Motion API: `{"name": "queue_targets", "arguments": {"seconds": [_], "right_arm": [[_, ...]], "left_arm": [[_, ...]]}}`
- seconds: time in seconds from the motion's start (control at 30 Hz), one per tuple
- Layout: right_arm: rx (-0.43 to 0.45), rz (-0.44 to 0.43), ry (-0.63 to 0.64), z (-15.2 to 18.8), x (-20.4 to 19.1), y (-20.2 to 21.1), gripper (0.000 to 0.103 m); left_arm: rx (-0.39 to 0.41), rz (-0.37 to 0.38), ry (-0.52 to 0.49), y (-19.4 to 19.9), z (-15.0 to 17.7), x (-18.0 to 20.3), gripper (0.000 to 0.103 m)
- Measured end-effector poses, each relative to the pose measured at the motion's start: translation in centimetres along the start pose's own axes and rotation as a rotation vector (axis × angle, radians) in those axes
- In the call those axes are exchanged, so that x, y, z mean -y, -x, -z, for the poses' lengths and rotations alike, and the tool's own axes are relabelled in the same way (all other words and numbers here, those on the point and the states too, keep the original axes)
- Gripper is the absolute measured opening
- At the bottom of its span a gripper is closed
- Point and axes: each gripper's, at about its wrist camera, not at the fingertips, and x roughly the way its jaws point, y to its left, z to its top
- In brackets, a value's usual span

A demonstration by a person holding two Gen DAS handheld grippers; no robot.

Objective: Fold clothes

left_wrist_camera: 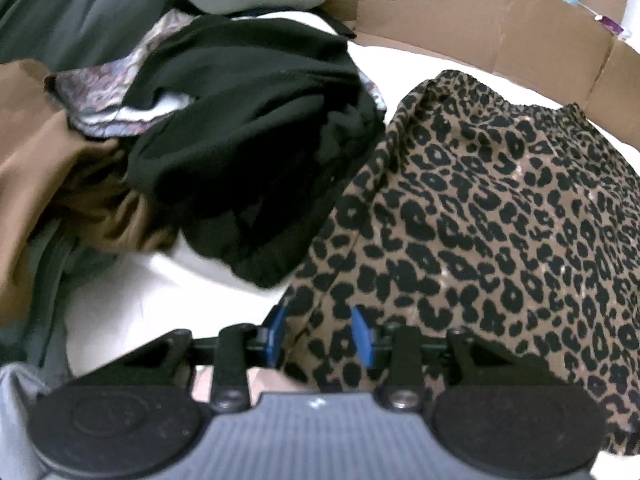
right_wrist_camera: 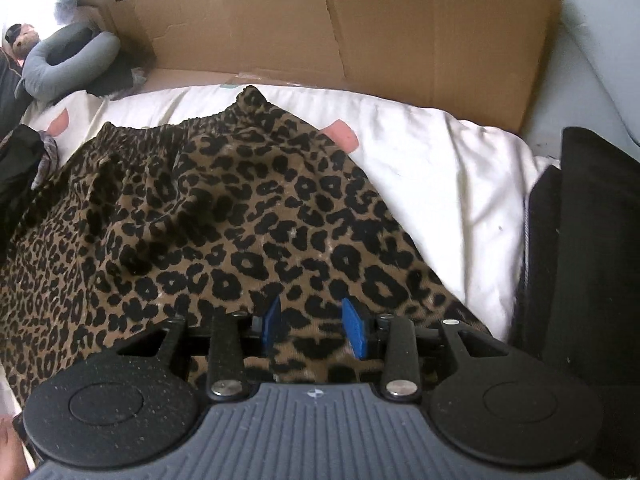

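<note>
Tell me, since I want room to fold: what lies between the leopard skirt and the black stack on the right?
Only bare white sheet separates the leopard skirt from the black stack, as the right wrist view shows.

Both fisheye views bend hard at the edges, their corners black. The left wrist view is dimmer and smeared by motion blur – the black garment (left_wrist_camera: 248, 128) shows little detail. In the right wrist view daylight glares from the upper left corner, bleaching the white sheet (right_wrist_camera: 440, 168).
</note>
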Motion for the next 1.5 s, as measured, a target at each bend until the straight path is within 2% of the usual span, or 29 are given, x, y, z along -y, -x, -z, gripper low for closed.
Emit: {"name": "queue_targets", "arguments": {"seconds": [0.17, 0.2, 0.23, 0.27, 0.37, 0.5, 0.7, 0.93, 1.07, 1.27, 1.5], "right_arm": [[-0.031, -0.018, 0.013, 2.1, -0.6, 0.4, 0.041], [-0.039, -0.021, 0.013, 2.5, -0.7, 0.3, 0.041], [-0.05, -0.02, 0.013, 2.8, -0.9, -0.1, 0.041], [-0.06, -0.018, 0.013, 3.1, -1.1, -0.5, 0.041], [-0.064, -0.003, 0.057, 3.6, -2.3, -1.7, 0.041], [-0.073, 0.034, 0.18, 4.8, -3.8, -2.5, 0.042], [-0.129, 0.056, 0.201, 6.3, -3.6, -1.6, 0.041], [-0.191, 0.066, 0.177, 7.5, -3.5, -0.9, 0.041], [-0.196, 0.062, 0.165, 7.9, -3.3, -0.7, 0.04], [-0.192, 0.065, 0.16, 8.0, -3.4, -0.6, 0.04], [-0.191, 0.066, 0.161, 8.0, -3.2, -0.7, 0.04]], "left_arm": [[-0.032, 0.012, 0.044, 0.1, 0.9, -0.5, 0.04], [-0.036, 0.023, 0.062, 0.0, 1.2, -0.6, 0.044], [-0.041, 0.033, 0.081, -0.1, 1.5, -0.6, 0.059], [-0.042, 0.044, 0.098, -0.2, 1.7, -0.6, 0.064], [-0.047, 0.078, 0.124, -0.2, 2.1, -0.1, 0.064], [-0.061, 0.103, 0.12, -0.2, 2.4, 0.5, 0.064], [-0.086, 0.126, 0.228, -0.5, 3.1, -0.5, 0.064], [-0.067, 0.172, 0.358, -0.8, 3.6, -1.9, 0.059], [-0.046, 0.165, 0.403, -1.3, 3.5, -3.0, 0.057], [-0.027, 0.12, 0.377, -1.9, 2.7, -4.0, 0.046], [-0.011, 0.104, 0.333, -2.1, 2.6, -4.1, 0.046]]}}
